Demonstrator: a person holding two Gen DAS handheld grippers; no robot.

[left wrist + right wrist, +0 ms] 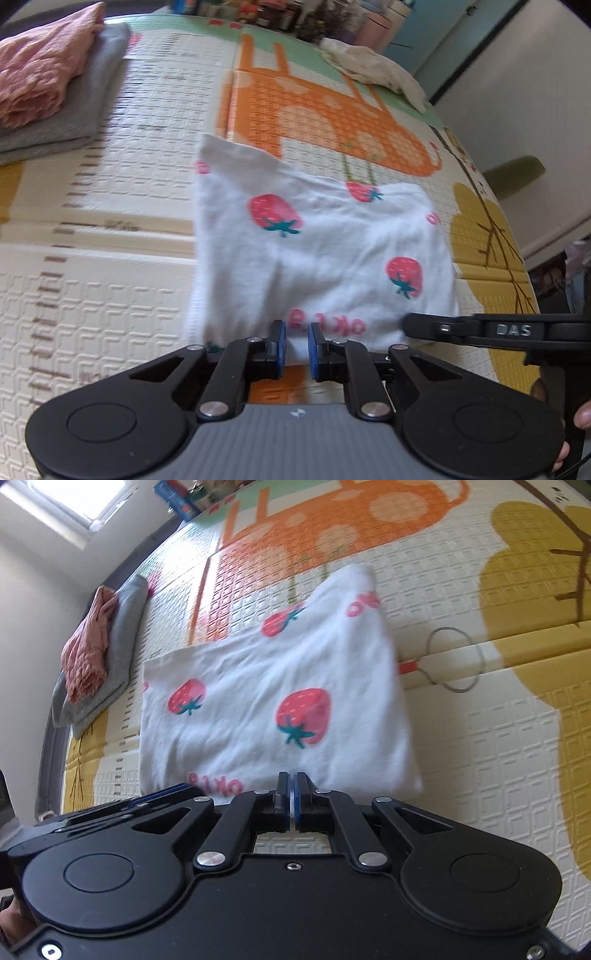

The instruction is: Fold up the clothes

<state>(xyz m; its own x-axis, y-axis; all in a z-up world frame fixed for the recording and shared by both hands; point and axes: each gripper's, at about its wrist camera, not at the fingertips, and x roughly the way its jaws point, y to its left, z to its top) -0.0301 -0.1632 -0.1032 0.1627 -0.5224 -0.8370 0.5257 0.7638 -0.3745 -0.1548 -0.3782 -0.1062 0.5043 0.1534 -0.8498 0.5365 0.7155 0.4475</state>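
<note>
A folded white garment point(314, 251) printed with red strawberries lies on the play mat point(110, 206). My left gripper point(295, 332) sits at its near edge, jaws narrow, with white cloth pinched between the blue pads. My right gripper point(410, 325) comes in from the right and meets the garment's near right corner. In the right wrist view the garment point(258, 686) spreads ahead. There the right gripper point(294, 790) is shut at the hem, a sliver of white showing between its pads. The left gripper point(173, 790) lies just to its left.
A pink folded piece on a grey one point(44, 74) is stacked at the mat's far left point(92, 653). A crumpled pale cloth point(373, 66) lies at the far edge. A grey cord loop point(454, 657) rests on the mat to the garment's right. Beyond the mat's right edge is a green seat point(517, 173).
</note>
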